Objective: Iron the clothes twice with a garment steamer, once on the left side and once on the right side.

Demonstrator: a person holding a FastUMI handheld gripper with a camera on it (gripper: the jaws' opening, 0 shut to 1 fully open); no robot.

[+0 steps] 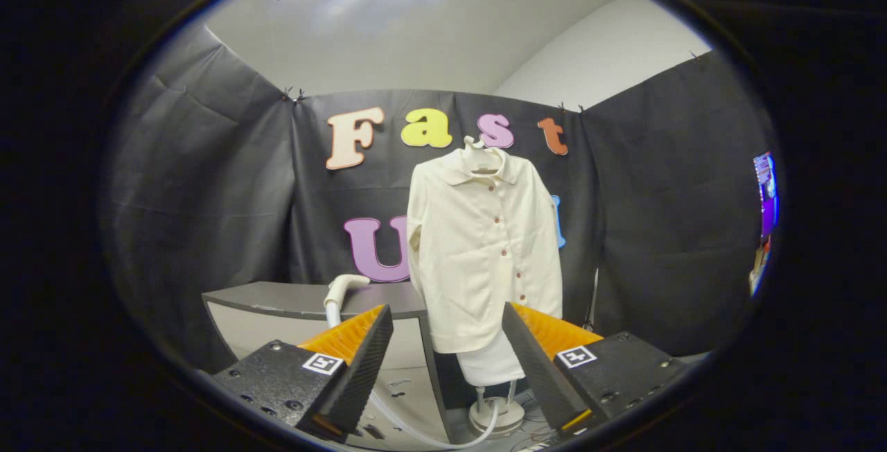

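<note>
Cream shirt [481,244] hangs on its stand beyond the spread, empty fingers of the gripper [447,341], while the white steamer head [344,287] rests on the grey cabinet [291,299] just ahead, so neither pass seems begun and the steamer awaits pickup.

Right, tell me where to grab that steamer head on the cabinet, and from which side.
Grip the white steamer head on its neck, just below the bent nozzle, where it stands upright on the grey cabinet. Come from the front, level. The open fingers are short of it, and it sits beyond the left one, so shift left first.
</note>
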